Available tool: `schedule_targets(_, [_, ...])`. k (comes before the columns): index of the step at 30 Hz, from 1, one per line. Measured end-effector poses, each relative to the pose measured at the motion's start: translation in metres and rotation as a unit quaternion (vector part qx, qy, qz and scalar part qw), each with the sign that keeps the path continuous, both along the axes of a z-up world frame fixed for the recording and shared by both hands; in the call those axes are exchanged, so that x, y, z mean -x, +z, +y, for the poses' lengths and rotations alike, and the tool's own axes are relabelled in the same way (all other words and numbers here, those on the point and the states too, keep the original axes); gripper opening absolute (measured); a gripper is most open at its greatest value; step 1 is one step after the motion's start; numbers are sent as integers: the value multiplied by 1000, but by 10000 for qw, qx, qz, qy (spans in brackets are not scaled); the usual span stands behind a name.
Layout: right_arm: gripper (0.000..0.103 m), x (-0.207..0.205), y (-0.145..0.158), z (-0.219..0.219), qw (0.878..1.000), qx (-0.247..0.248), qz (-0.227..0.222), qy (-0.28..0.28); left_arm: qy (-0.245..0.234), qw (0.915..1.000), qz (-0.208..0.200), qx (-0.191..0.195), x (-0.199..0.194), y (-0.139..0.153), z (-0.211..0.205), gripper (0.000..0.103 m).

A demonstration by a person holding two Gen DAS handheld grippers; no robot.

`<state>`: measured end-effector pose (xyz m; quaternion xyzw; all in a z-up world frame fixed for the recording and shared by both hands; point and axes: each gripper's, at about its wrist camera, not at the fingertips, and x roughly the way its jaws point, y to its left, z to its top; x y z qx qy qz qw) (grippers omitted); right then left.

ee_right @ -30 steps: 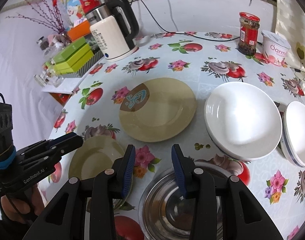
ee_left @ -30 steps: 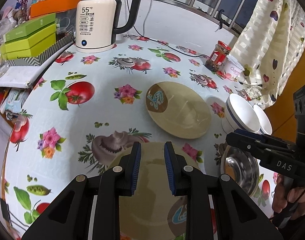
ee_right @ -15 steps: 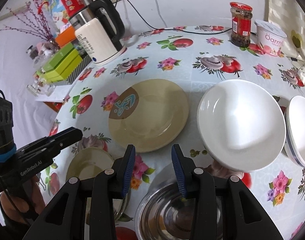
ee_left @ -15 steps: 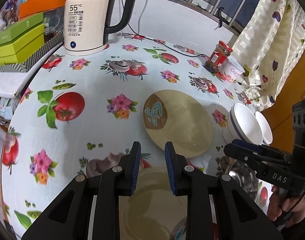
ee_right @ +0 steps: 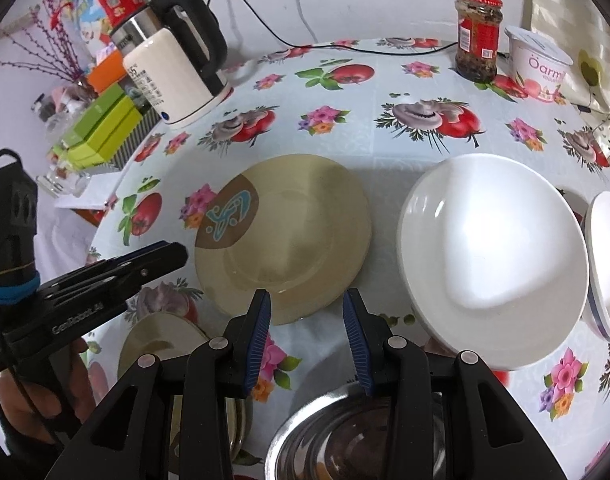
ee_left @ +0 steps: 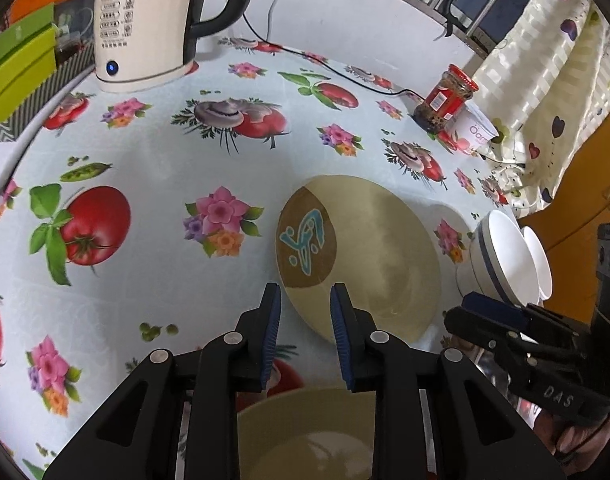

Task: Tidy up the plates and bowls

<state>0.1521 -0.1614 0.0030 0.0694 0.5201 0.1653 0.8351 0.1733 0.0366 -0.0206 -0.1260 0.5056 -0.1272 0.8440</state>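
- Left gripper [ee_left: 305,334]: we hold its blue-padded jaws parted with nothing between them, poised just above the near rim of the large tan round plate with a brown patch and a blue motif [ee_left: 369,256].
- Right gripper [ee_right: 307,338]: its jaws are likewise released and grasp nothing; they hang over the gap between the same plate's near edge and the shiny steel bowl [ee_right: 357,436] below.
- Near field: a second, smaller tan plate [ee_left: 309,432] lies under the left tool, close to us and apart from the large one.
- Middle field: the wide white ceramic bowl [ee_right: 493,256] sits just right of the large plate; a white bowl with a dark blue band [ee_right: 607,268] sits beside it at the table's right edge.
- Far field: a cream electric kettle [ee_left: 141,24], a red-lidded jar [ee_right: 477,36] and a white yoghurt tub [ee_right: 539,64] stand on the fruit-printed tablecloth [ee_left: 153,152].
- Step in hand, as we judge it: seizing the large plate's rim. We should lower one pad under the lip, keep the other on top, and clamp squarely before lifting, since a glazed rim can slip.
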Motion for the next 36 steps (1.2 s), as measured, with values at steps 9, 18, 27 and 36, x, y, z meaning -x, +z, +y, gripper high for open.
schedule_targets(9, [37, -5, -2, 9, 9999, 111, 19, 72, 83, 9988, 381, 308, -21, -19, 5, 30])
schedule_targets(18, [37, -5, 3, 10, 9999, 113, -76, 75, 129, 9974, 562, 442, -31, -29, 4, 20])
schedule_targets(27, [37, -7, 2, 12, 9997, 177, -64, 154, 307, 9970, 483, 530, -29, -30, 21, 19])
schedule_targets(36, [37, -26, 5, 37, 9977, 411, -138, 525, 687, 9954, 430, 509, -21, -30, 61, 19])
